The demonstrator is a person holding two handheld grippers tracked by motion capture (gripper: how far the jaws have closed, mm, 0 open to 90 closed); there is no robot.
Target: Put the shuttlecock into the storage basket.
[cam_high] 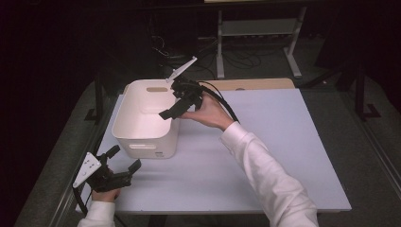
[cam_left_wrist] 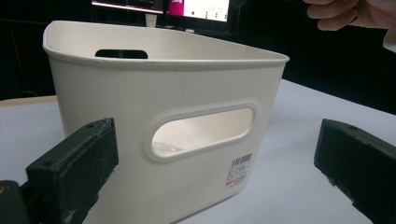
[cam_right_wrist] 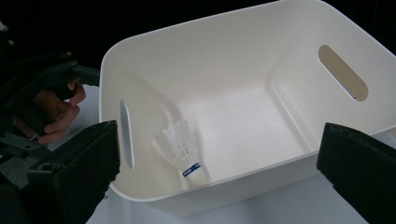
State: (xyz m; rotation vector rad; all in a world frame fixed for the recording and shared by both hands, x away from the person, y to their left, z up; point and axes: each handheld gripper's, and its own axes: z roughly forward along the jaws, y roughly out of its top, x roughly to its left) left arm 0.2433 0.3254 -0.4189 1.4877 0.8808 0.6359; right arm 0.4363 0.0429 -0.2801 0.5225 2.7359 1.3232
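a white shuttlecock (cam_right_wrist: 183, 151) lay inside the cream bin (cam_high: 144, 140) on the table (cam_high: 265, 156), as the right gripper (cam_high: 171, 108) hovered released above it; the left gripper (cam_high: 124, 161) waited nearby, jaws apart.

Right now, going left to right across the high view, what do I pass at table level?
Left tongs → white bin → right tongs at the bin's right rim → bare table.
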